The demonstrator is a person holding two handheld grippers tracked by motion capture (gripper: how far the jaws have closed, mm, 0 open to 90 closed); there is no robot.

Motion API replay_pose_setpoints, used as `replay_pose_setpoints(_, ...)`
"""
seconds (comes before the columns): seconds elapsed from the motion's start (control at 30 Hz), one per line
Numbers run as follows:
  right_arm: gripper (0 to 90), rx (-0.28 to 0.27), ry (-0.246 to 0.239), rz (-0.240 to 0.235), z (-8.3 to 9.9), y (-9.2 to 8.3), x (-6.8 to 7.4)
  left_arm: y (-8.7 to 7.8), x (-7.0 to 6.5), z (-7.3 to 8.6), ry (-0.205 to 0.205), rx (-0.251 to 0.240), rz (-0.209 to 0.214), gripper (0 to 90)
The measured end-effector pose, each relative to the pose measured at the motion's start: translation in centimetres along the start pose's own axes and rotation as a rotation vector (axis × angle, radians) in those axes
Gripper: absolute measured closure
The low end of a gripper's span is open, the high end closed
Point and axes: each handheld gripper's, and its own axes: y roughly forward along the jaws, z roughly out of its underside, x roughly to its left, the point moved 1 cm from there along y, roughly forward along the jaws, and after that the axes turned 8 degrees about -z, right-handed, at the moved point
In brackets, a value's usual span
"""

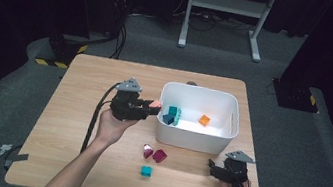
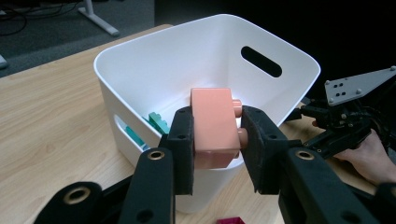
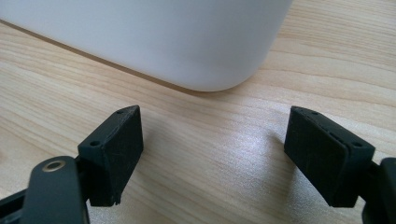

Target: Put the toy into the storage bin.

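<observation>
Left gripper (image 2: 215, 135) fingers pinched salmon-pink plastic studded block (image 2: 212, 126), held at near rim of white plastic bin (image 2: 299, 60); right gripper (image 3: 212, 154) fingers spread, nothing between, low over wooden counter (image 3: 210, 140); best carry block past rim, above bin floor, before releasing.

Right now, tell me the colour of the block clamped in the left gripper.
Salmon pink. The block shows best in the left gripper view, pinched between the left gripper pads.
</observation>
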Motion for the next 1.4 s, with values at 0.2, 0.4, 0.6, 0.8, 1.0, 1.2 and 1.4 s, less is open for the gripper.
replay_pose_setpoints(0.2,19.3,0.0,0.0,0.0,0.0,0.0,0.0,0.8,-0.4,-1.0,0.016,-0.003,0.003,66.0)
replay_pose_setpoints(0.4,19.3,0.0,0.0,0.0,0.0,0.0,0.0,1.9,-0.6,-1.5,0.021,0.001,0.004,66.0)
replay_pose_setpoints(0.6,19.3,0.0,0.0,0.0,0.0,0.0,0.0,2.5,-0.9,-2.0,0.036,0.003,0.003,65.8)
replay_pose_setpoints(0.8,19.3,0.0,0.0,0.0,0.0,0.0,0.0,3.4,-0.9,-2.2,0.039,0.024,0.0,65.8)
replay_pose_setpoints(1.0,19.3,0.0,0.0,0.0,0.0,0.0,0.0,4.1,-0.8,-2.2,0.037,0.043,-0.007,65.4)
replay_pose_setpoints(1.2,19.3,0.0,0.0,0.0,0.0,0.0,0.0,5.0,-1.0,-2.2,0.047,0.063,-0.015,64.5)
replay_pose_setpoints(1.4,19.3,0.0,0.0,0.0,0.0,0.0,0.0,5.3,-1.0,-2.3,0.039,0.06,-0.019,52.2)
